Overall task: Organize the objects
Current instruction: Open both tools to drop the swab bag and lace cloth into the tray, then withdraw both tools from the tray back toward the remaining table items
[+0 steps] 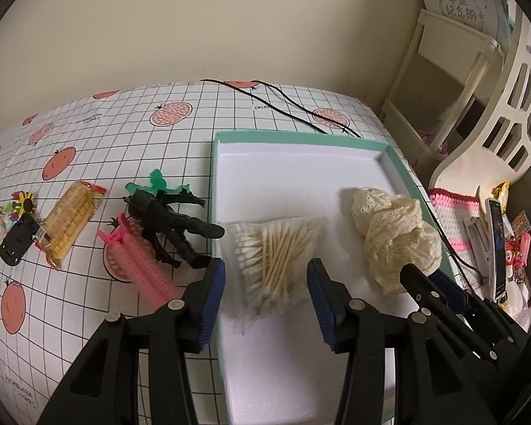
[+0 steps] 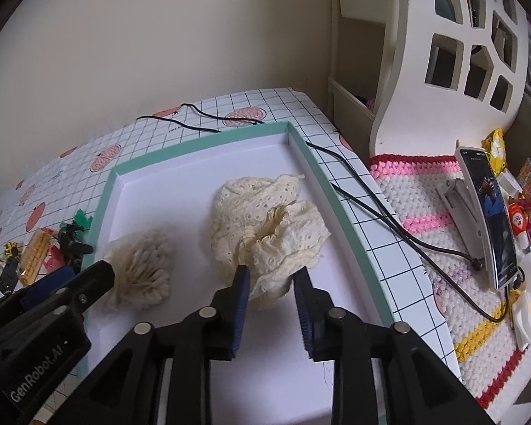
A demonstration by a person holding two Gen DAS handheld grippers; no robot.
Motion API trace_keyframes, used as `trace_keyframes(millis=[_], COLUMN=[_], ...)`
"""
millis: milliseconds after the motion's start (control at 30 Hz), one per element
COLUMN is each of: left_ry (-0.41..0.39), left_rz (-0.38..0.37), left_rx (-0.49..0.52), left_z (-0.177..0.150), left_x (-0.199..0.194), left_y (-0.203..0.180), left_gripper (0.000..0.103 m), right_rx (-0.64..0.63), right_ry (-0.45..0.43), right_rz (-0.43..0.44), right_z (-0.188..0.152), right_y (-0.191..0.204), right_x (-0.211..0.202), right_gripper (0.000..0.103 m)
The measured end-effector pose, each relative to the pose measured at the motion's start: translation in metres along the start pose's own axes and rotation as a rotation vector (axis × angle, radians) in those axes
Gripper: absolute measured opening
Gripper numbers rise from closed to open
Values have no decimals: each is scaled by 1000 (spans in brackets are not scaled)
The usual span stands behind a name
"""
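Inside the shallow tray [image 1: 389,152] on the table [image 1: 88,134]: a bag of cotton swabs [image 1: 276,251], light, crinkly, likely slippery; best pinched across its middle. Beside it, apart, a crumpled lace cloth [image 2: 265,219], soft and limp; take it by a bunched fold. Left gripper [image 1: 265,283]: open, jaws either side of the swabs' near end, empty. Right gripper [image 2: 270,283]: open, jaws flanking the cloth's near edge, not clamped. Left of the tray: a black toy figure [image 1: 170,219], a pink hair roller [image 1: 141,258], a wrapped snack [image 1: 70,219].
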State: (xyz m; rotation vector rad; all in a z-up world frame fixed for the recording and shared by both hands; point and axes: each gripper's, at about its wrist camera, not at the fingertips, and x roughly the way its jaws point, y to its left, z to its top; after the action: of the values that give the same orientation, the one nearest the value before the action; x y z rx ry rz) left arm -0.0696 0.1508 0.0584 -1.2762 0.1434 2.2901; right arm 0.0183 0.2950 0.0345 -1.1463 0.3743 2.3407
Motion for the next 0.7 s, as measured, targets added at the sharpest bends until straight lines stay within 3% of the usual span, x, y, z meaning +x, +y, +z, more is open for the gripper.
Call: trace_keyframes(millis=[67, 267, 500, 600, 700], left_ry=[5, 11, -3, -11, -24], left_rz=[-10, -13, -2, -9, -5], left_rx=[-8, -40, -63, -83, -84], left_z=[0, -2, -2, -1, 0], left_x=[-3, -13, -23, -27, -31], left_y=[4, 16, 28, 36, 42], left_gripper=[49, 49, 50, 76, 76], right_rx=[-2, -8, -23, -21, -24], right_ry=[-6, -19, -19, -18, -20], right_rz=[1, 10, 5, 2, -1], right_z=[0, 1, -1, -1, -1], right_y=[1, 5, 12, 13, 13], right_x=[-4, -15, -22, -24, -24], right_gripper=[42, 56, 67, 72, 80])
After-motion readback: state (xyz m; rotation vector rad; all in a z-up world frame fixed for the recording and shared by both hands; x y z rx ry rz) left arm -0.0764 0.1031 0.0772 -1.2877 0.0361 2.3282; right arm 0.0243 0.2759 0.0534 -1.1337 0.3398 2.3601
